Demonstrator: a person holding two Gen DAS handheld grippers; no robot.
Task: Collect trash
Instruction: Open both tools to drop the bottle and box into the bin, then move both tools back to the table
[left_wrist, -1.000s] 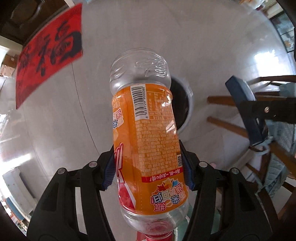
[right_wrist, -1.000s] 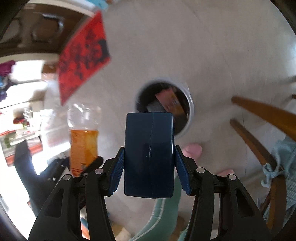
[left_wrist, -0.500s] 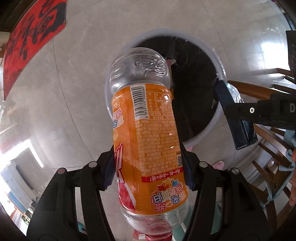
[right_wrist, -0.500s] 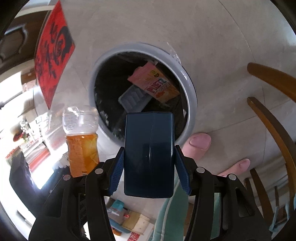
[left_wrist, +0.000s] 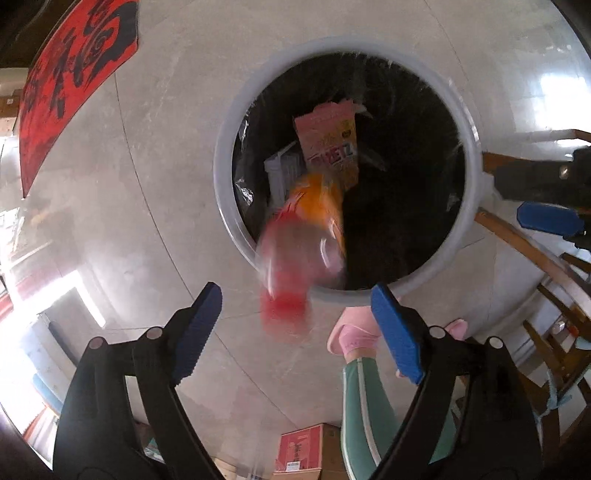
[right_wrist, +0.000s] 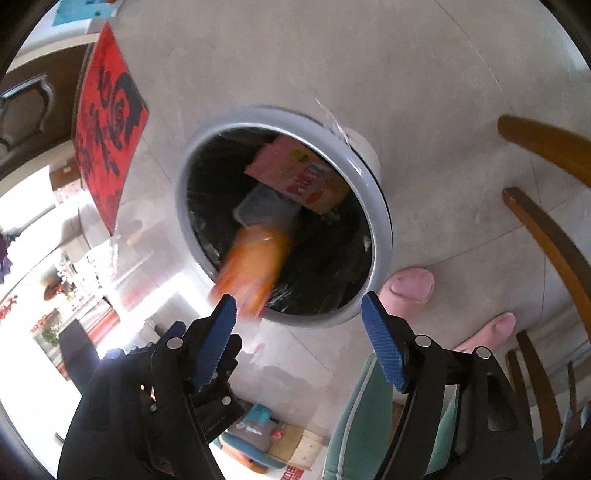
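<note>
Left tool (left_wrist: 295, 321) spreading, nothing between its pads: the orange bottle (left_wrist: 306, 236) drops blurred, cap end trailing, long axis tipped into the trash bin (left_wrist: 221, 173) just ahead. Right tool (right_wrist: 297, 321) also opening, empty.

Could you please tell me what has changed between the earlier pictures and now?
Both grippers came down over the bin and let go. The left gripper, jaws opening, dropped the bottle, now blurred, falling in. The right gripper, jaws opening, no longer holds the blue box. The pink packet stayed inside.
</note>
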